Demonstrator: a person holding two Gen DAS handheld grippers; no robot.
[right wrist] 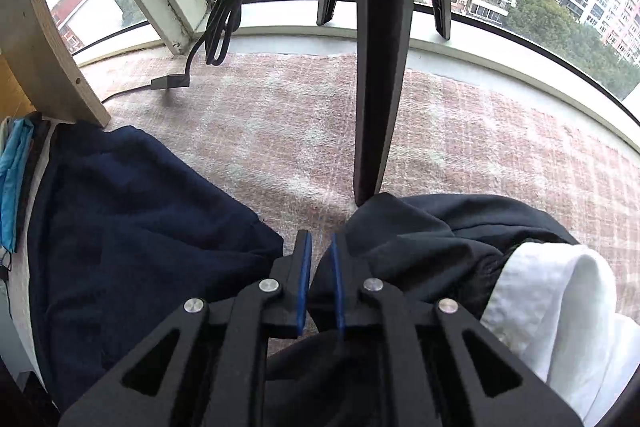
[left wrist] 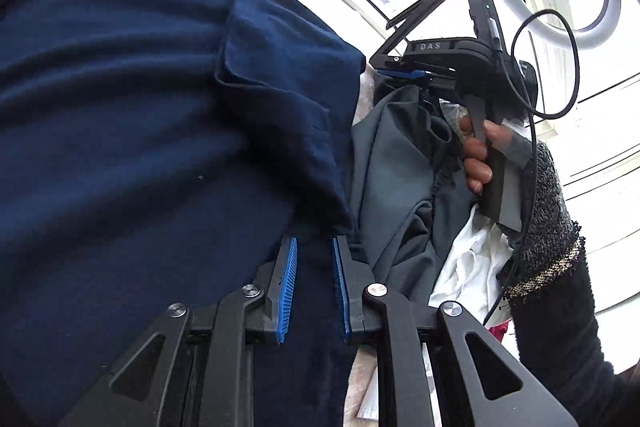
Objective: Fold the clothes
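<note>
The left gripper (left wrist: 315, 259) stands narrowly open with navy cloth (left wrist: 140, 87) between its pads, apparently pinched to lift an edge for folding. The right gripper (right wrist: 320, 259), nearly closed, noses into a dark garment (right wrist: 420, 239) right of its jaws; actual grip unclear.

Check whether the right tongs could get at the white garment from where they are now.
Probably yes. The white garment lies just beside the right tongs, uncovered on top; only a fold of the dark garment lies between them, and nothing rigid blocks that side.
</note>
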